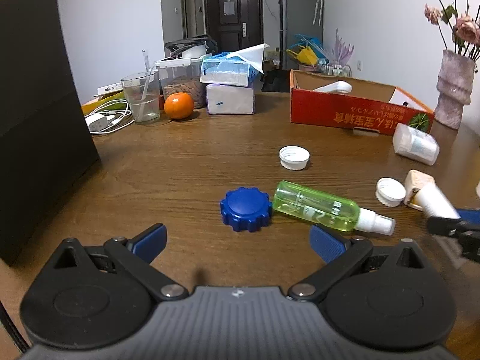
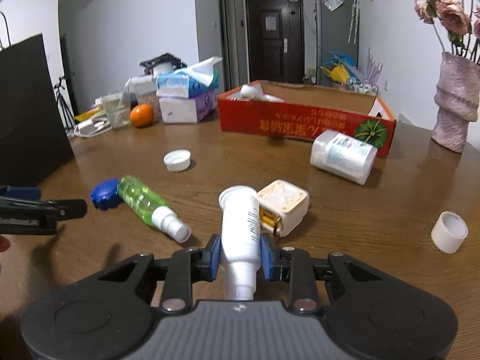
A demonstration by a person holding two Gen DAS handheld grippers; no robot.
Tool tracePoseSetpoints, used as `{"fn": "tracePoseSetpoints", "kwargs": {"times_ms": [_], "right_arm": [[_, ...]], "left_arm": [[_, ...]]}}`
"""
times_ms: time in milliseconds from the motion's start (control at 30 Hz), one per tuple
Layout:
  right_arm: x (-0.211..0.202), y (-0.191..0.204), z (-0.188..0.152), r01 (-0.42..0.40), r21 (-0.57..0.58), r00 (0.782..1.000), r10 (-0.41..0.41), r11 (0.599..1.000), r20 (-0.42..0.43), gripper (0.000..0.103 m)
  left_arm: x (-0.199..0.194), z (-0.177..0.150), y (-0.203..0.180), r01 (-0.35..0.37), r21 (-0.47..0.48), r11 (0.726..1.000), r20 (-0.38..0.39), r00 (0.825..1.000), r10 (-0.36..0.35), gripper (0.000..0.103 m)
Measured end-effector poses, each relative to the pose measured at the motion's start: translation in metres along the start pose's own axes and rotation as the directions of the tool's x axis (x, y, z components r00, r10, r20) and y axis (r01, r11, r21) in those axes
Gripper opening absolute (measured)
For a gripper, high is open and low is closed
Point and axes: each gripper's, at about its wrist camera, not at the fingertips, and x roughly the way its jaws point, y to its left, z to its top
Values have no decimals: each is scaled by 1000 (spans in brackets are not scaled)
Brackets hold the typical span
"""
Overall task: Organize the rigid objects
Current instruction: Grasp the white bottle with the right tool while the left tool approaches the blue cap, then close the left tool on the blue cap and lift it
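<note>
My right gripper (image 2: 240,255) is shut on a white tube-shaped bottle (image 2: 240,234) that points away along the fingers, low over the wooden table (image 2: 360,210). A cream box (image 2: 283,204) lies just right of it. My left gripper (image 1: 237,241) is open and holds nothing; a blue ridged lid (image 1: 245,208) sits just beyond its fingertips. A green spray bottle (image 1: 318,205) lies on its side, touching the lid's right side. White caps (image 1: 294,157) (image 1: 390,192) rest upside down further out. The red cardboard box (image 1: 354,111) stands at the back right.
A clear plastic jar (image 2: 342,156) lies on its side before the red box (image 2: 300,123). A white cylinder cap (image 2: 449,231) sits at right. A pink vase (image 2: 456,102) stands far right, a black box (image 1: 39,120) at left. An orange (image 1: 179,105), a glass (image 1: 141,97) and tissue packs (image 1: 229,90) crowd the back.
</note>
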Motion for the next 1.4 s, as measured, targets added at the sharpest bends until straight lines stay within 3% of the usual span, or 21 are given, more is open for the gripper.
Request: {"fn": "tracePoseSetpoints", "kwargs": {"times_ms": [400,833,967,1167,1400], "right_arm": [[-12,-26,7,54,59,995,-59,997,85,27],[-8,-47,8,97,102,991,-106,990,87,27],[-7,-47,8,98,100,991,-106,990,85,27],[-7,-45,7,98,98,991,-106,990,83,27],[-8,-44,5,94,94,991,-102,991,85,27]], "left_arm": [[54,15,1,11,62,998,-77,997,-7,103],[83,21,8,36,19,999,-90,995,-34,99],[86,20,12,44,-8,999,-84,995,-45,91],[81,21,16,55,-26,998,-56,997,-57,57],[67,19,21,92,-87,992,-13,996,-94,55]]}}
